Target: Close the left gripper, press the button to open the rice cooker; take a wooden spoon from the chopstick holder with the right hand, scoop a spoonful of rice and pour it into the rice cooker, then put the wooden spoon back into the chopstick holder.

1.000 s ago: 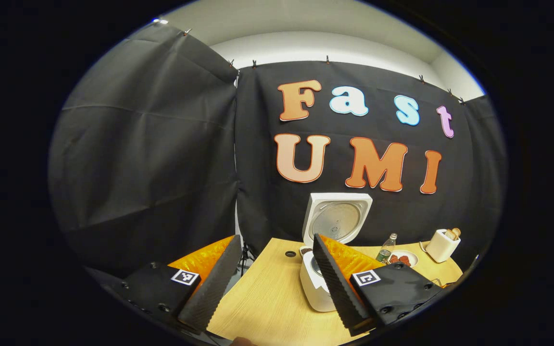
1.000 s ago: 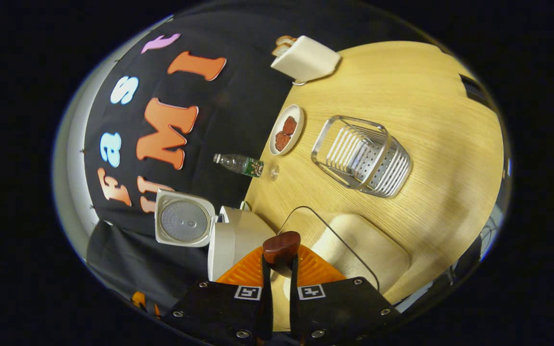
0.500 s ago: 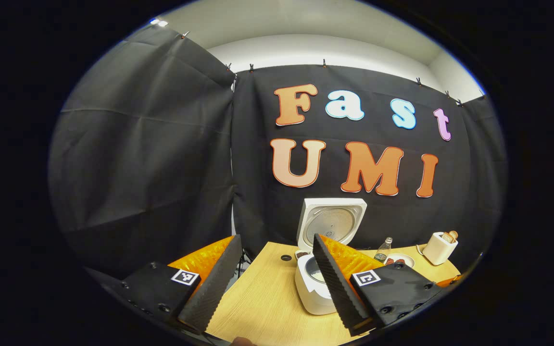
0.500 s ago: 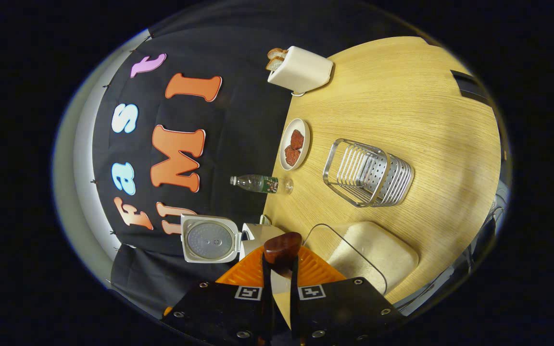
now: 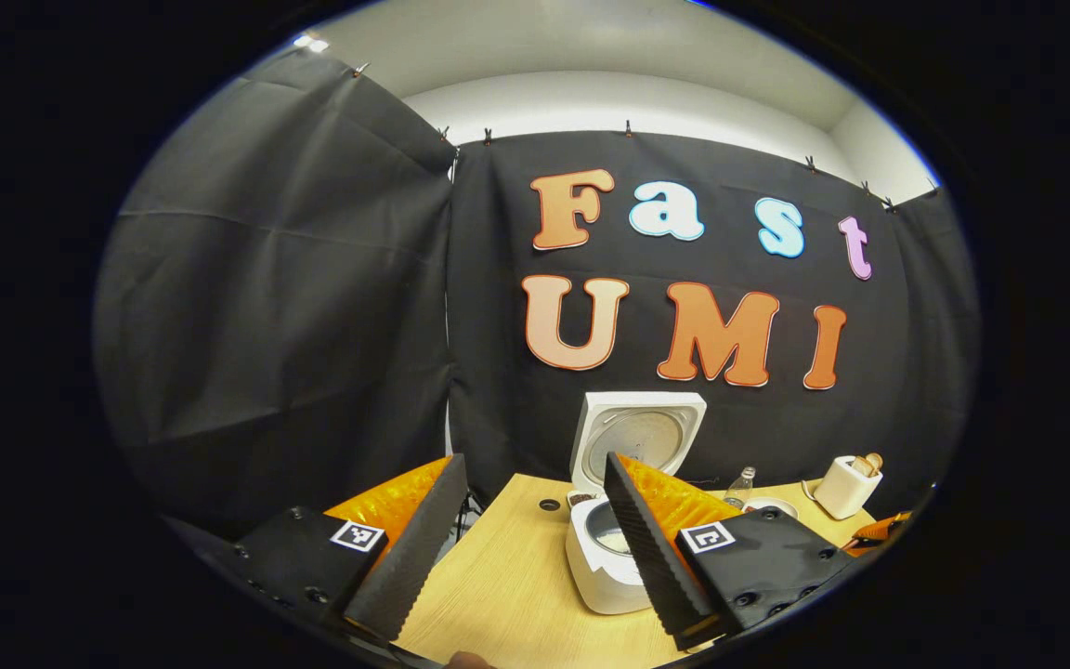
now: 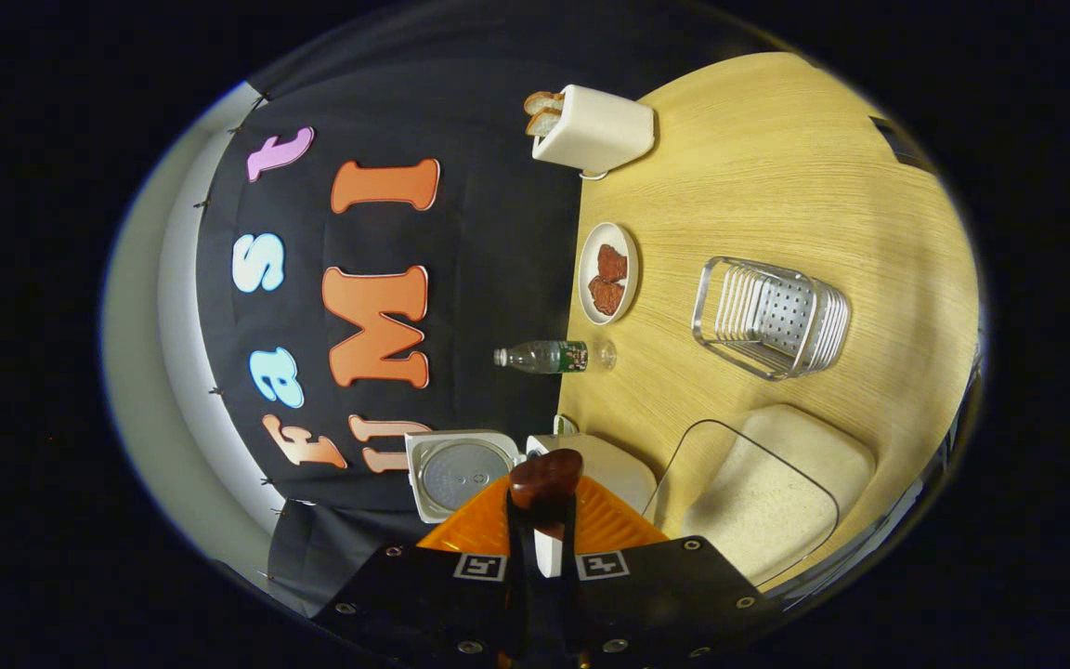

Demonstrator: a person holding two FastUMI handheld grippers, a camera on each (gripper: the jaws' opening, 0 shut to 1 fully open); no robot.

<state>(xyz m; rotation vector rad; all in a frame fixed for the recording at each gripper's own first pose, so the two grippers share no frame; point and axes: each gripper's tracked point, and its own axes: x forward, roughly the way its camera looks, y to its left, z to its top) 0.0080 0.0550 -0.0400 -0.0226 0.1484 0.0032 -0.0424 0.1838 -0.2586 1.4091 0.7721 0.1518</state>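
- The right gripper [image 6: 542, 520] has its two fingers pressed together on the wooden spoon [image 6: 545, 478], whose dark rounded end sticks out just past the tips. The view is rolled on its side, so the spoon is being turned.
- The left gripper [image 5: 530, 548] hangs with its fingers well apart, holding nothing, above the near left part of the desk [image 5: 507, 595].
- The rice cooker [image 5: 602, 557] stands near the desk's back edge with its lid [image 5: 637, 437] swung upright; a pale patch that looks like rice lies in the pot.
- In the right gripper view, the rice tray [image 6: 758, 492] lies near the front edge, beside the cooker, and the metal chopstick holder [image 6: 772, 316] stands farther along the desk, well apart from the spoon.
- Handling, as I judge it: the spoon is light, stiff and smooth, so it may twist in a two-finger pinch. A firm hold on the handle suits it.
- The holder looks light and could tip or slide if the spoon knocks its rim. Lower the spoon straight into the open top.
- A bottle [image 6: 544, 356], a plate [image 6: 607, 274] and a toaster [image 6: 595, 130] line the back edge.
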